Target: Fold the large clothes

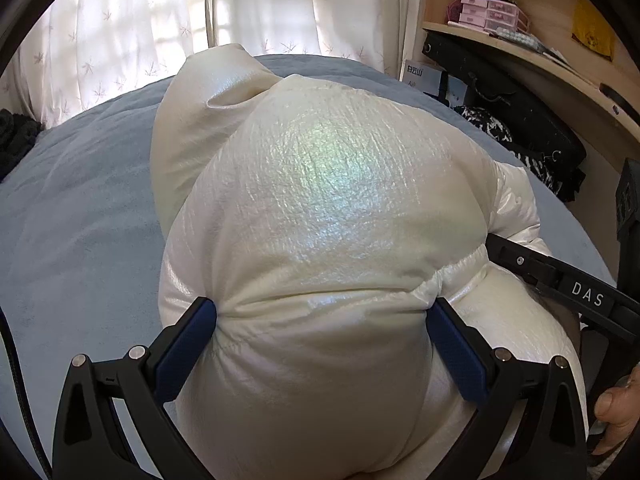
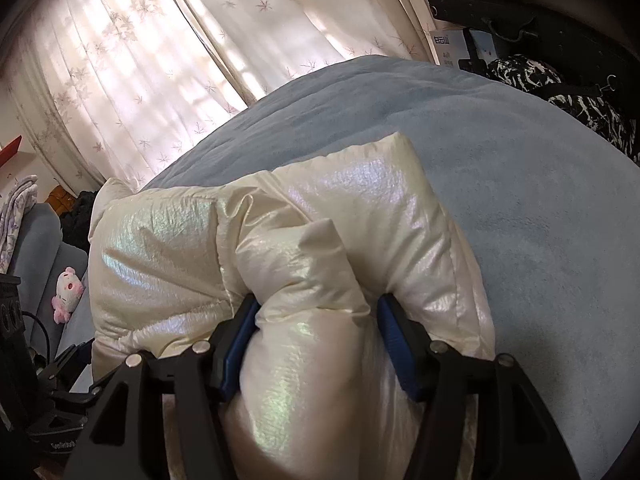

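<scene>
White puffy coat point(image 1: 320, 200) lies on the blue bed point(image 1: 80, 220), squeezed by the left gripper point(image 1: 322, 320) and right gripper point(image 2: 316, 312).

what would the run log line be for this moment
left gripper: shut on puffy jacket | right gripper: shut on puffy jacket | jacket bunched on blue bed cover | fold unfinished
</scene>
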